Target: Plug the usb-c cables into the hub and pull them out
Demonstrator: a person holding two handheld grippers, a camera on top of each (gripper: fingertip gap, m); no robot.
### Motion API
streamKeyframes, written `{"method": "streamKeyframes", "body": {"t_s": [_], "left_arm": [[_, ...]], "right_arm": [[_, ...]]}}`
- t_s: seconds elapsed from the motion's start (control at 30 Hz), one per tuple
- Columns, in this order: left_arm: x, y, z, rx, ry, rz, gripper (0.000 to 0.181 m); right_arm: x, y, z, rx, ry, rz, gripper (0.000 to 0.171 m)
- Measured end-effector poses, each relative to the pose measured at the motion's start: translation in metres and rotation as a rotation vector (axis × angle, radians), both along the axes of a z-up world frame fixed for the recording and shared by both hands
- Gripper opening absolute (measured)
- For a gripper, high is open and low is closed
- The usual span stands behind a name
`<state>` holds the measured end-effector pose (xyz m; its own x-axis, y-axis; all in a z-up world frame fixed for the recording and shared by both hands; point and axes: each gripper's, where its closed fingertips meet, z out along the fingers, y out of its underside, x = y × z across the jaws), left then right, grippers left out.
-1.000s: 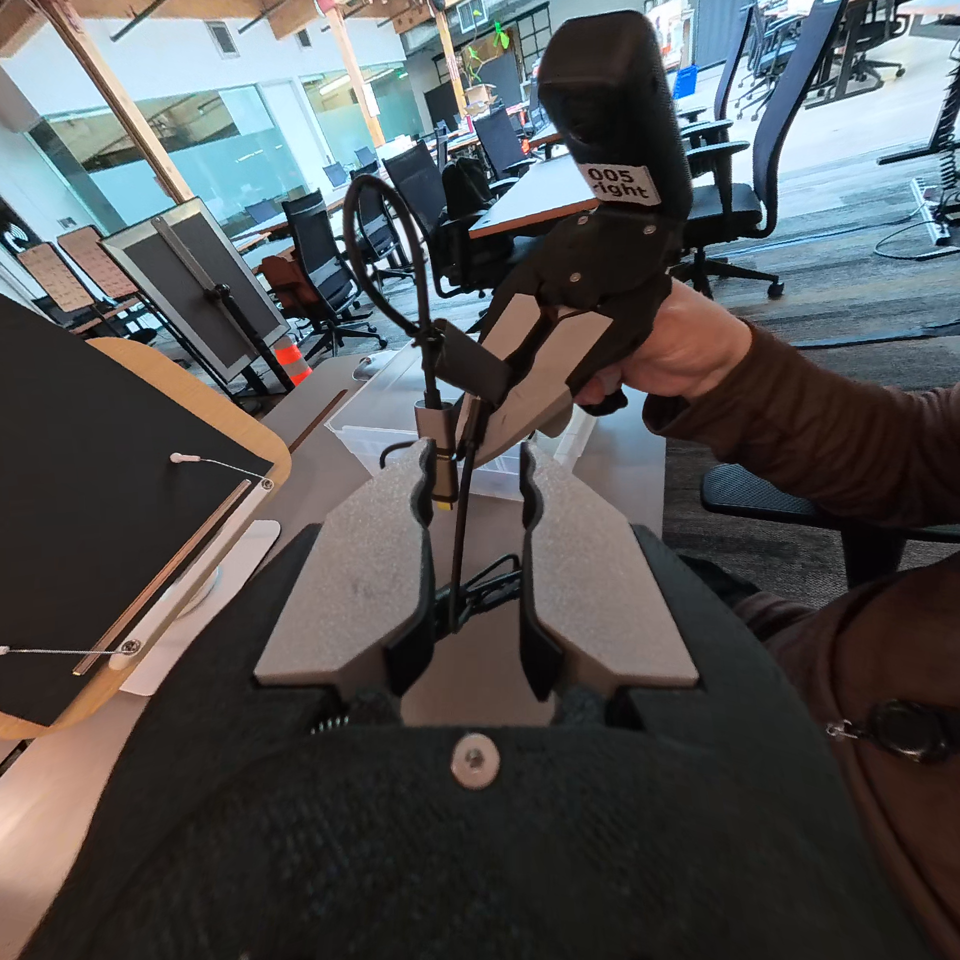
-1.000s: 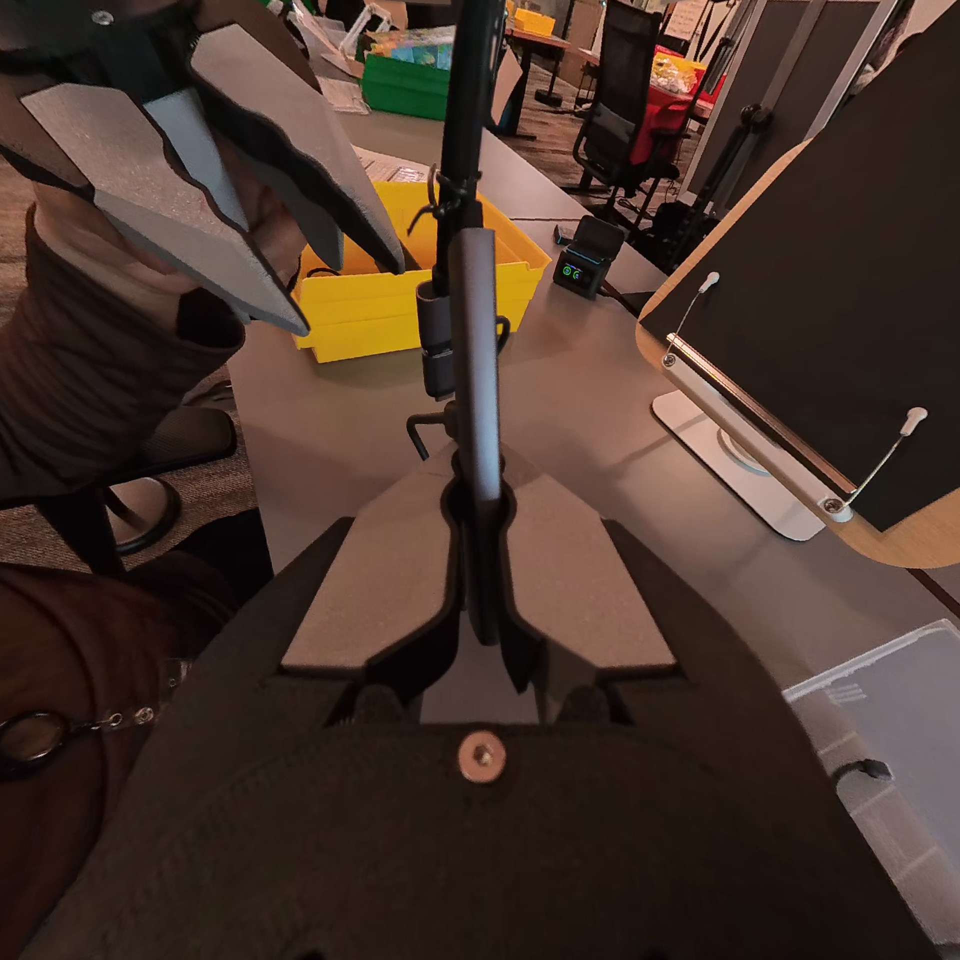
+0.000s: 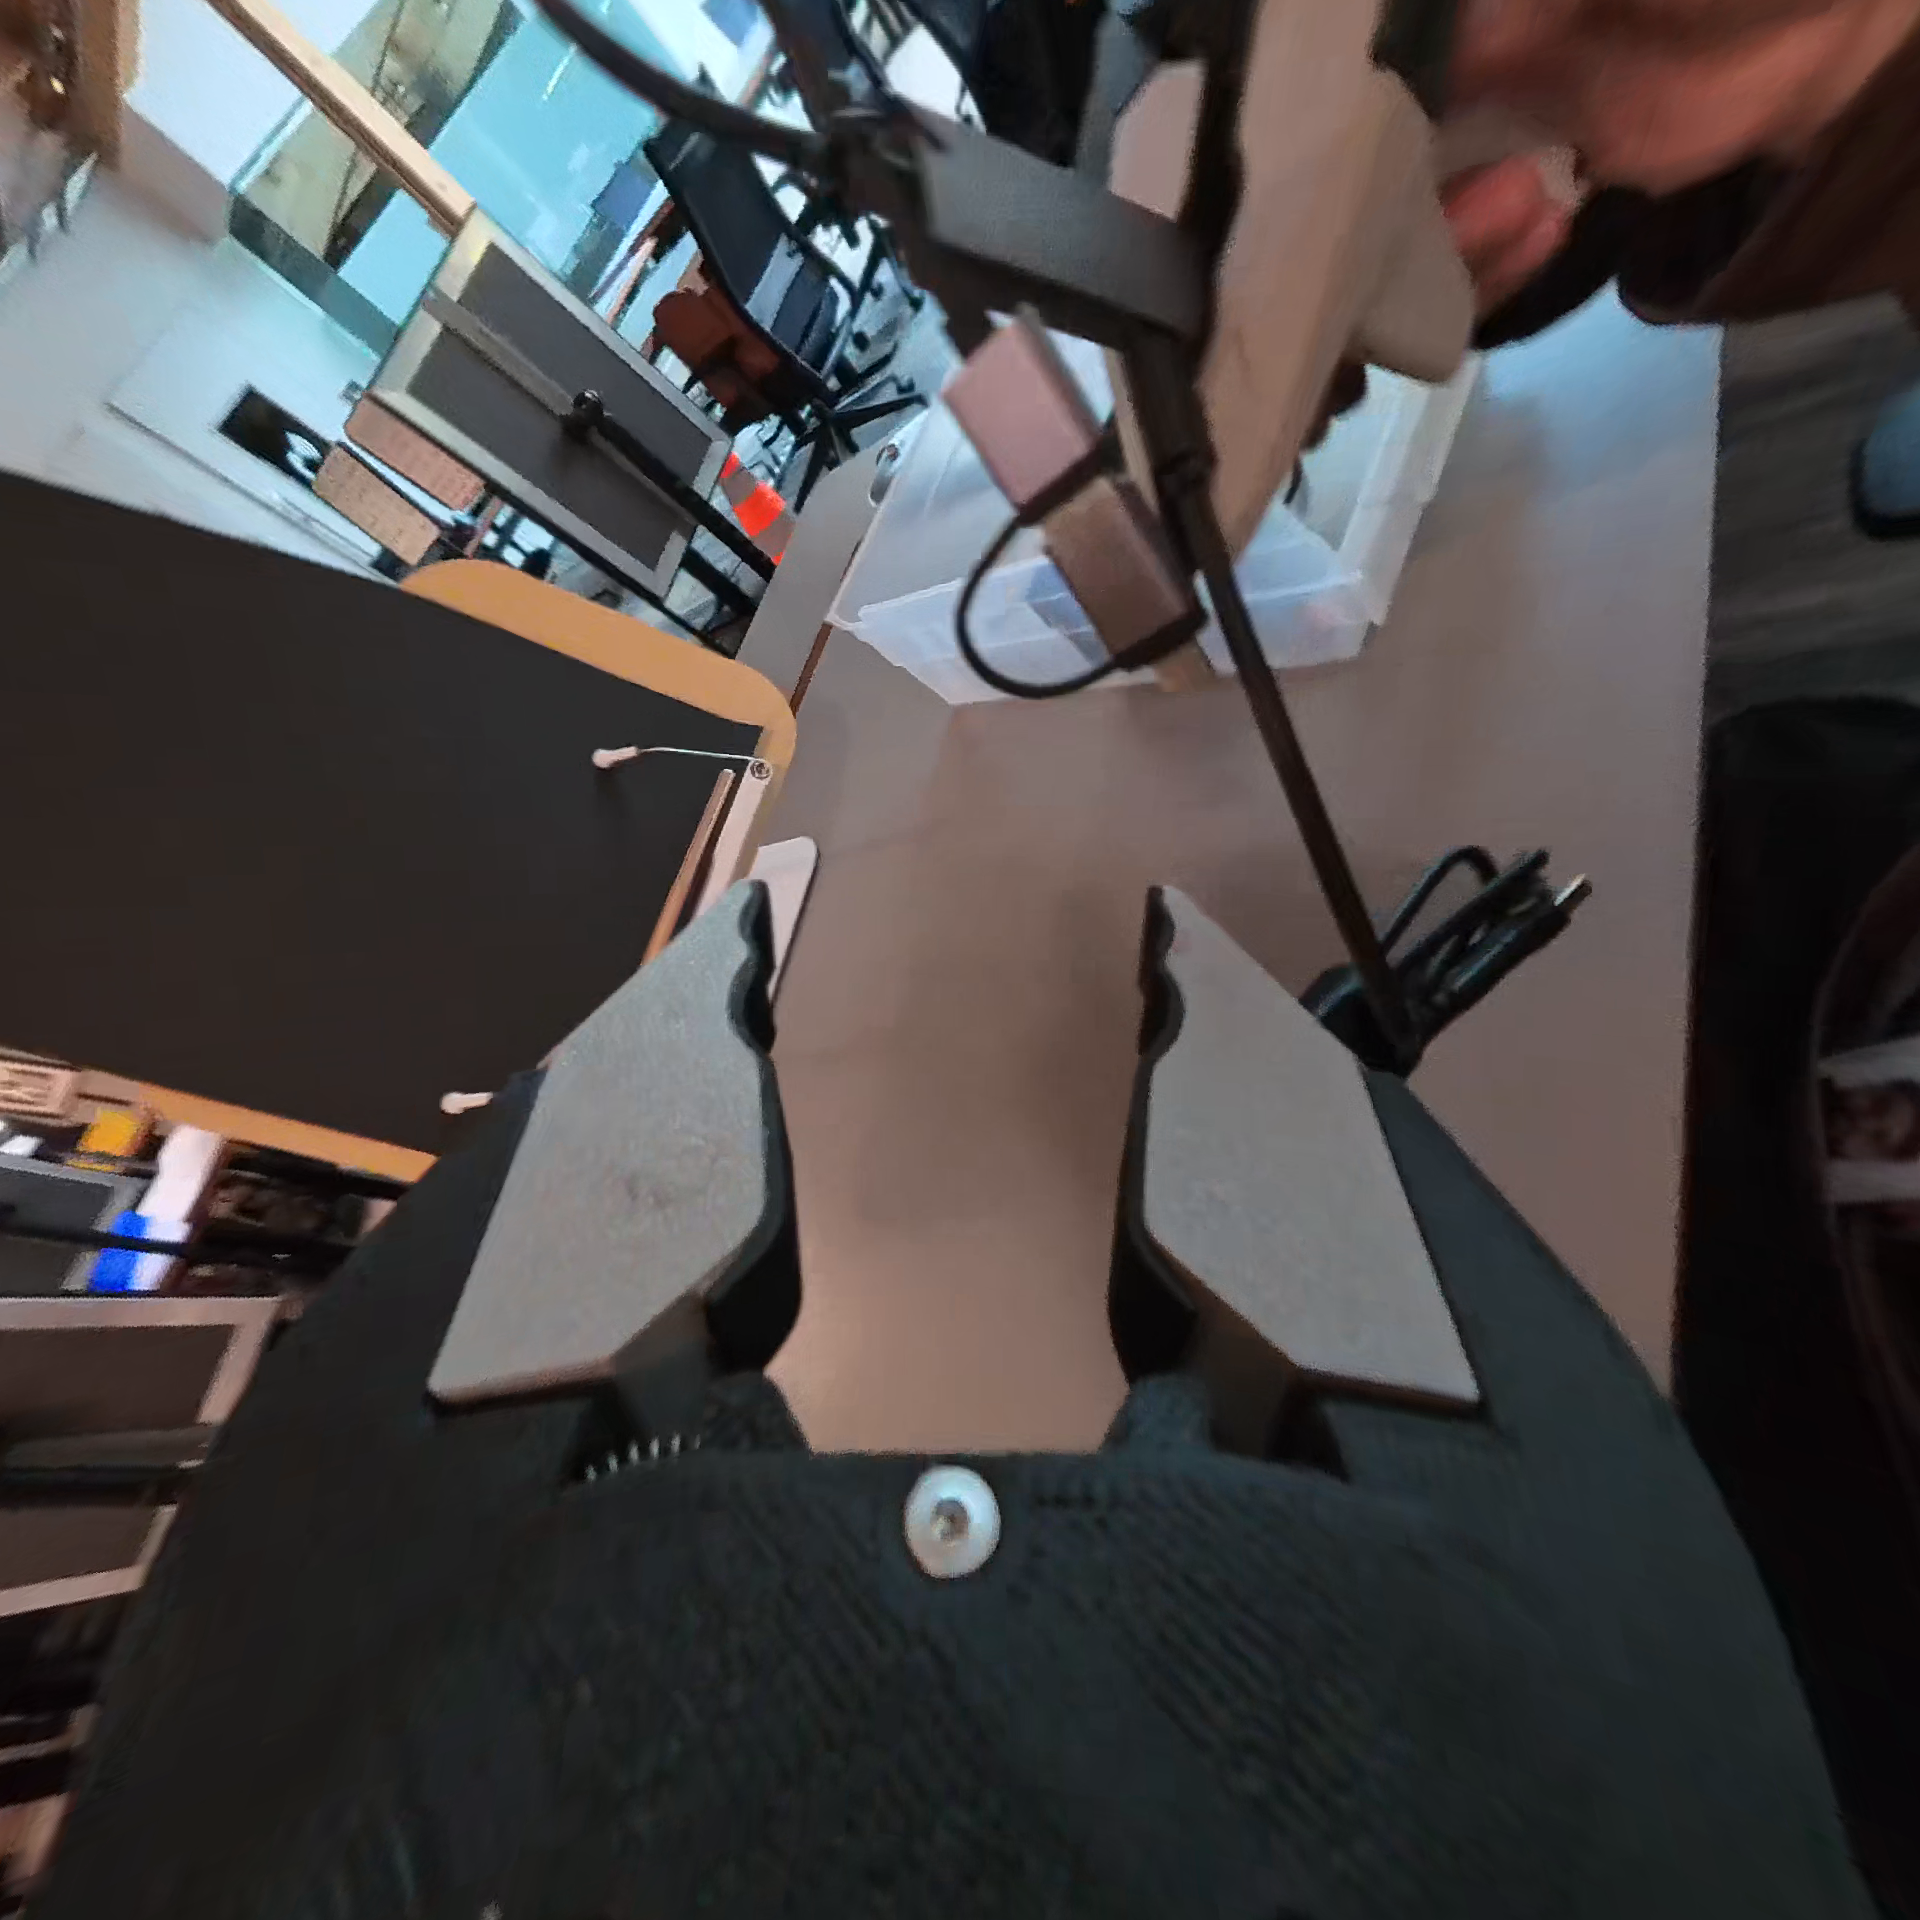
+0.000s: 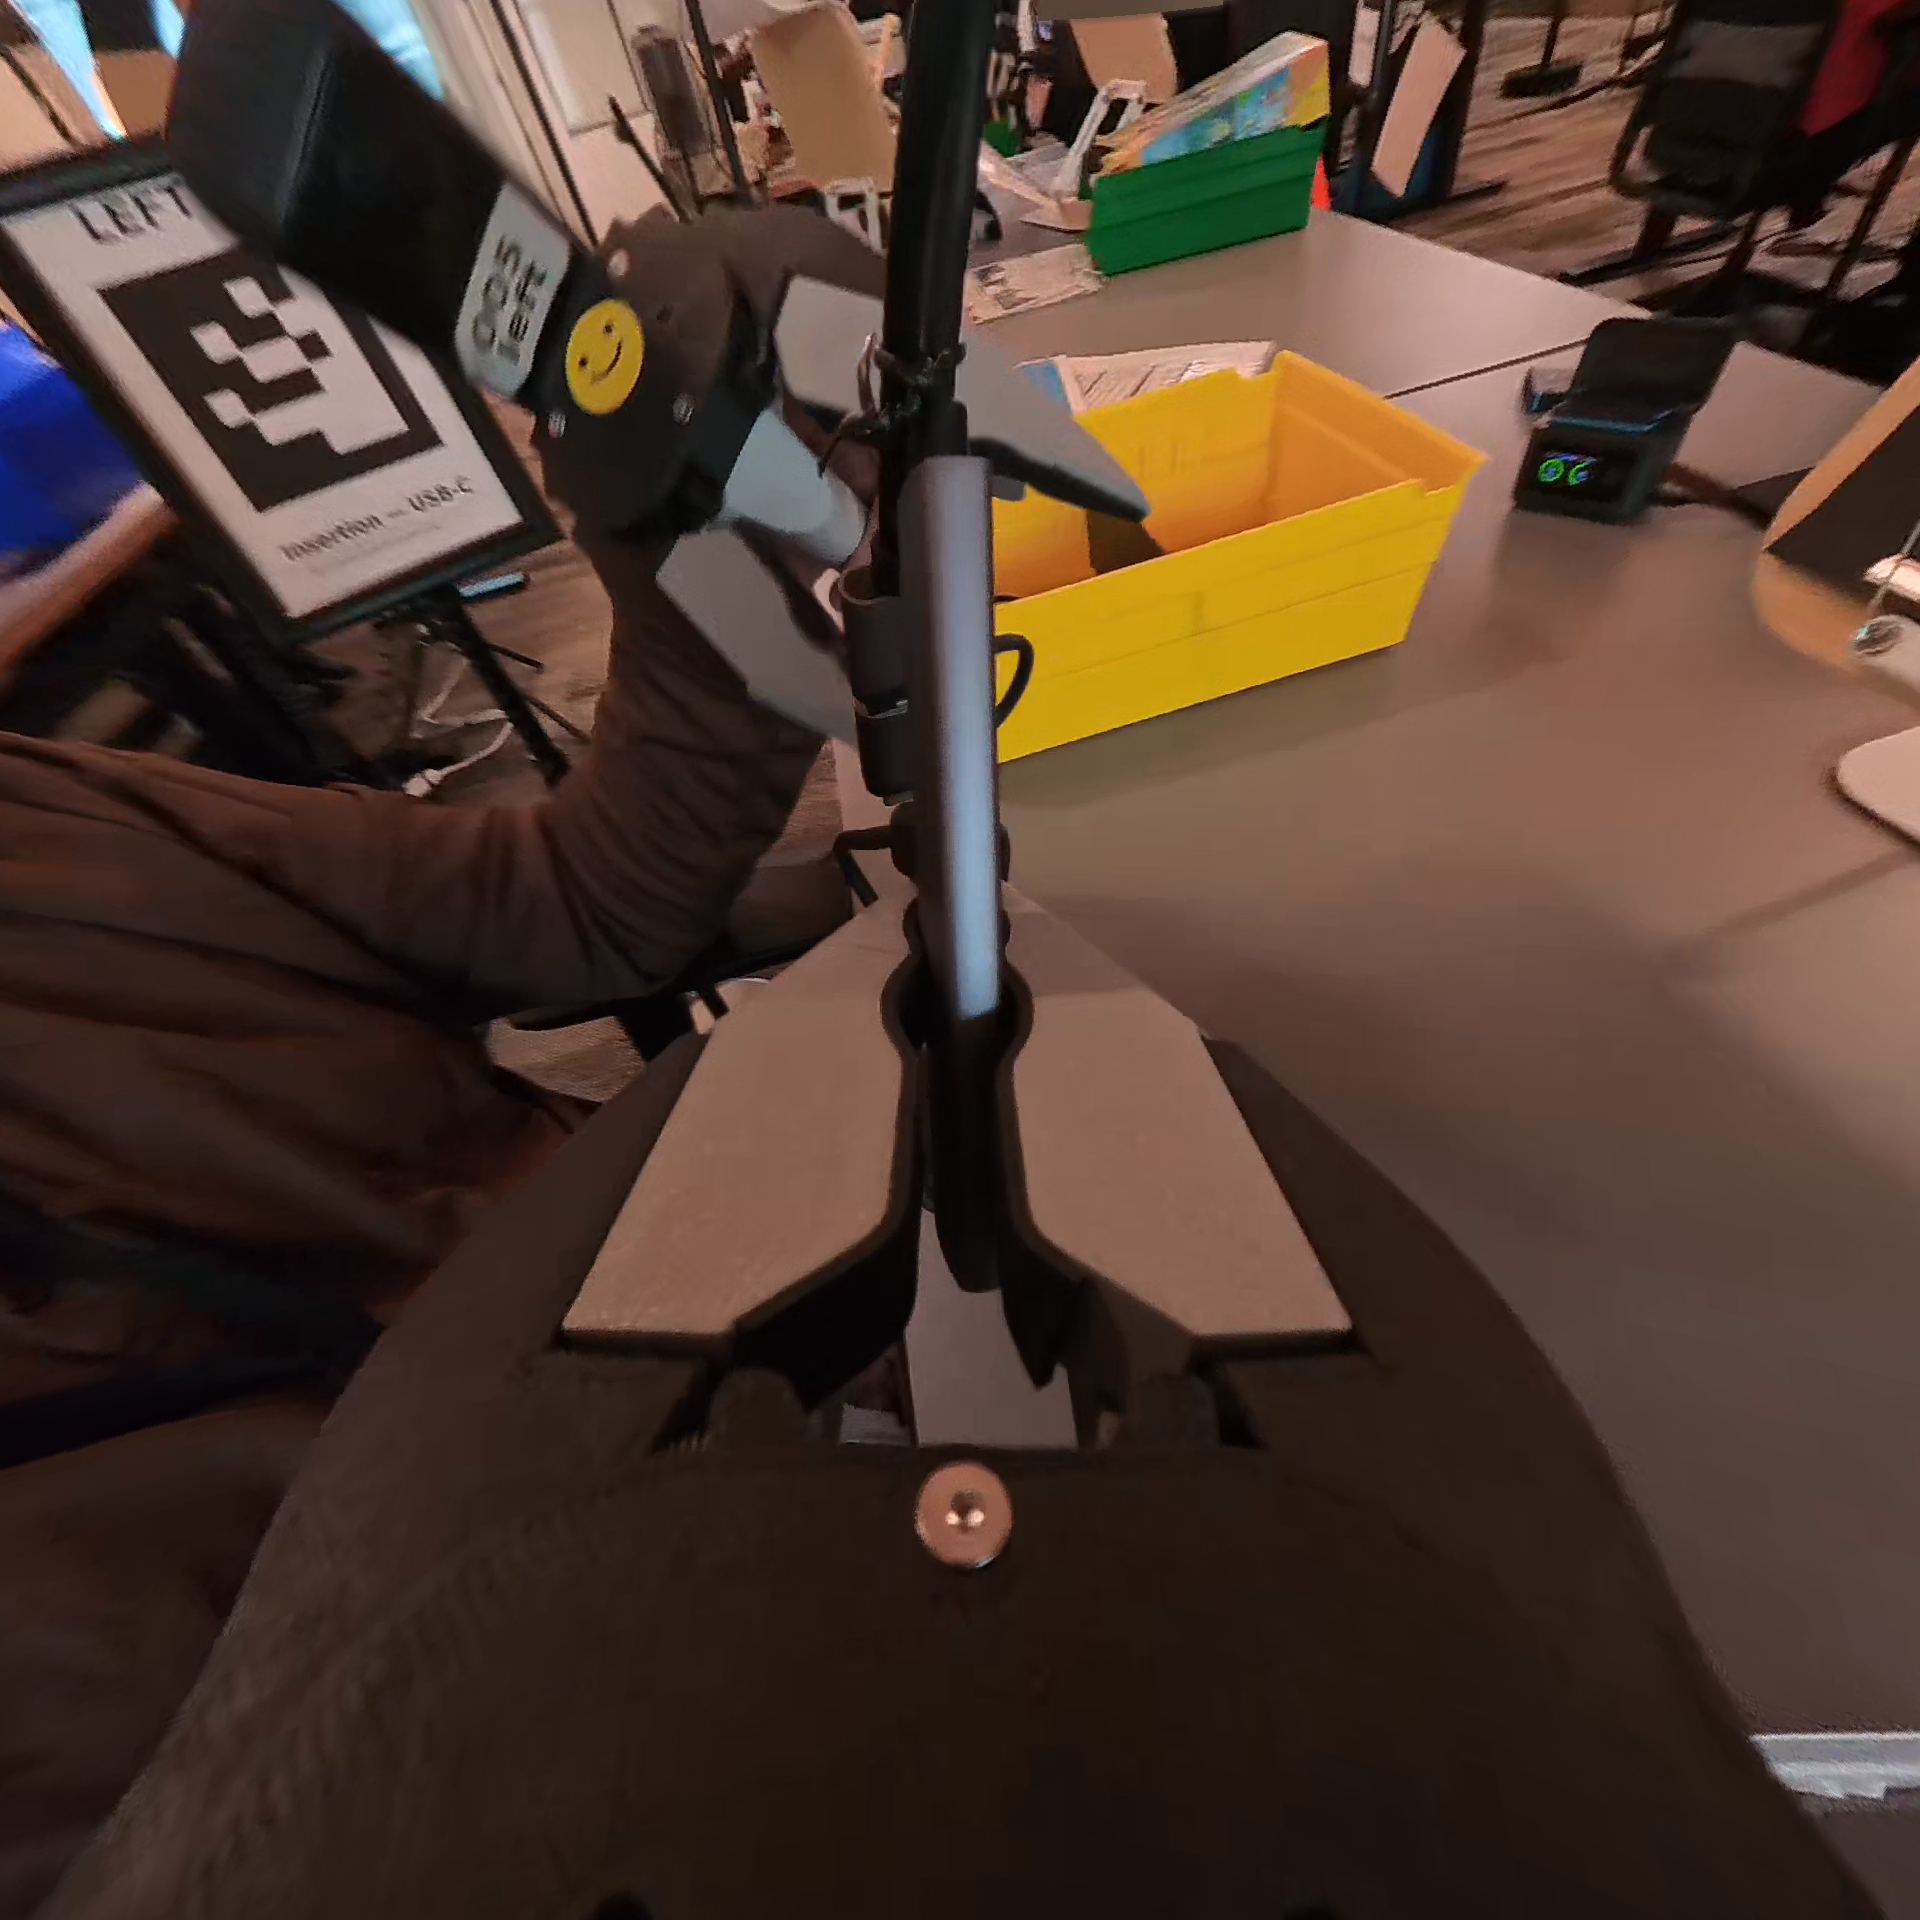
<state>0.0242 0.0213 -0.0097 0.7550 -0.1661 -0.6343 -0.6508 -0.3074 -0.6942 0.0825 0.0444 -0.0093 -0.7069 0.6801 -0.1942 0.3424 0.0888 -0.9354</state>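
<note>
Right wrist view: the right gripper (image 4: 961,997) is pinched on the lower end of the hub (image 4: 951,727), a slim grey bar standing upright above the grey table (image 4: 1455,935). A small grey plug (image 4: 878,665) sits against the hub's left side, and a black cable (image 4: 935,156) runs up from its top end. Just behind the hub, the left gripper (image 4: 914,540) hangs in the air with its fingers spread, holding nothing. Farther back, a yellow bin (image 4: 1247,623) rests on the table; its contents cannot be made out. Beyond it stands a green bin (image 4: 1195,197) with colourful flat things in it.

In the left wrist view, the left gripper's fingers (image 3: 644,1143) are wide apart over bare table. A bundle of black cables (image 3: 1455,956) lies to the right. Farther off, the hub appears with two greyish-pink adapters (image 3: 1070,488) at its side, in front of a clear plastic box (image 3: 1340,582) with contents too blurred to tell.
</note>
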Motion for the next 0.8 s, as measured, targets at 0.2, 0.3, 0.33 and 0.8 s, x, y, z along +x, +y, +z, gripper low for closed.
{"method": "streamKeyframes", "body": {"t_s": [0.2,0.3,0.33,0.8], "left_arm": [[-0.001,0.006,-0.007,0.013,0.283,0.034,0.073],[0.002,0.011,-0.007,0.039,0.354,0.023,0.07],[0.002,0.012,-0.007,0.047,0.379,0.019,0.069],[0.014,0.017,0.004,0.226,0.69,0.008,0.062]], "right_arm": [[-0.002,0.004,-0.002,-0.019,-0.024,0.0,0.004],[-0.002,0.002,-0.006,-0.023,-0.046,0.013,0.004],[-0.001,0.001,-0.007,-0.024,-0.053,0.019,0.004],[-0.002,-0.007,-0.021,-0.061,-0.141,0.084,0.004]]}}
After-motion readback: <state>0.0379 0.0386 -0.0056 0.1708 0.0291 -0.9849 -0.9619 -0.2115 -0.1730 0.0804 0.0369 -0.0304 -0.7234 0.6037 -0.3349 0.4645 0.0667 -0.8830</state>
